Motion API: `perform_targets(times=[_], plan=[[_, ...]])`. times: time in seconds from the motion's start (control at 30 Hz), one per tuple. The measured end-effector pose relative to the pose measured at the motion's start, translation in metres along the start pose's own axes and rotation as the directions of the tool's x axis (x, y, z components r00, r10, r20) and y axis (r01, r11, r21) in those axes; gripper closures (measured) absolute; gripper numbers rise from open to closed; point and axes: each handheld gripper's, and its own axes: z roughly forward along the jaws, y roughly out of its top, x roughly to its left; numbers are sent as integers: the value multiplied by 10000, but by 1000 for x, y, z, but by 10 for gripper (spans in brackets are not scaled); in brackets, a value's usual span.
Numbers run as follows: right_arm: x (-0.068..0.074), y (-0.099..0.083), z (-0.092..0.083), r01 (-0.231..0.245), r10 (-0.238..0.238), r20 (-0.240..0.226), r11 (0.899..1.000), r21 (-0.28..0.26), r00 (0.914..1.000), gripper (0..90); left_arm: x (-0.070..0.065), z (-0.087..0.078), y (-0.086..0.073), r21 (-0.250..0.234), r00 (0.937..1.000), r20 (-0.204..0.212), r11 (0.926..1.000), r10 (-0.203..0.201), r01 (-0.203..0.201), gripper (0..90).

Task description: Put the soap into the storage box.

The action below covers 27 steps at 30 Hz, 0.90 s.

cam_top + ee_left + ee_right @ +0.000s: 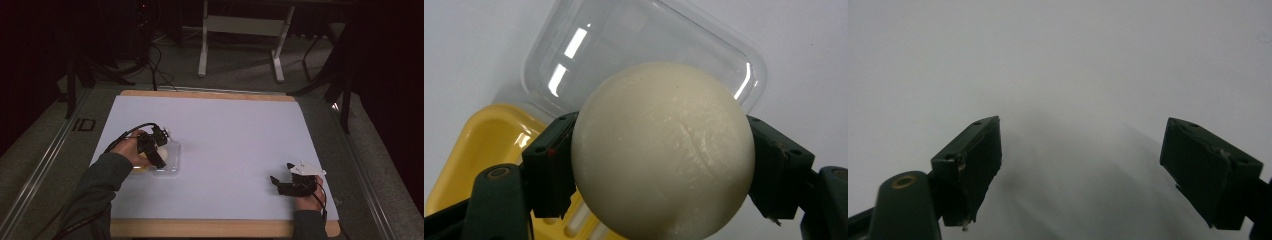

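White table (225,130) carried a clear lid (589,55) and yellow tray (484,145); left claw (659,165) grasped a cream ball (664,150) above them; right claw (1080,165) stood released.

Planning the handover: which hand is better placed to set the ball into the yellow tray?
Left. Its tongs already grip the ball right above the yellow tray; the right tongs are open, far across the table.

Dark grey-green sleeves (97,182) — black grippers trailing black cables, the right gripper (286,181) topped by a white plate.
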Motion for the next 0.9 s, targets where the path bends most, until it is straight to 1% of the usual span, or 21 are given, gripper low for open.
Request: perform_targets(times=[0.1, 0.13, 0.2, 0.27, 0.3, 0.4, 0.57, 0.7, 0.87, 0.9], plan=[[0, 0, 0, 1, -1, 2, 10000, 1, 10000, 165, 1, -1, -1, -83, 10000, -16, 9999, -59, 59, 253], [0, 0, 0, 4, -4, 12, 10000, 6, 10000, 165, 2, -3, -2, -130, 9998, -69, 9998, -177, 176, 253], [0, 0, 0, 5, -5, 18, 10000, 4, 10000, 165, 3, -3, -2, -161, 9997, -58, 9996, -251, 250, 253], [0, 0, 0, 14, -14, 21, 10000, 6, 10000, 165, 5, -4, -3, -146, 9997, -105, 9996, -241, 239, 253], [0, 0, 0, 12, -12, 25, 10000, 3, 10000, 166, 6, -4, -4, -118, 9994, -88, 9994, -333, 332, 253], [0, 0, 0, 11, -11, 23, 10000, 9, 10000, 165, 7, -4, -5, -66, 9994, -50, 9994, -350, 350, 253], [0, 0, 0, 13, -13, 26, 10000, 5, 10000, 165, 14, -3, -10, -197, 9974, -47, 9972, -724, 723, 253], [0, 0, 0, 12, -12, 21, 10000, 6, 10000, 165, 17, -2, -12, -195, 9952, -85, 9951, -975, 973, 253], [0, 0, 0, 17, -17, 21, 10000, 11, 10000, 166, 22, -3, -17, -190, 9934, -103, 9933, -1144, 1142, 253], [0, 0, 0, 13, -13, 20, 10000, 13, 10000, 166, 22, -3, -17, -202, 9921, -130, 9920, -1250, 1247, 253]])
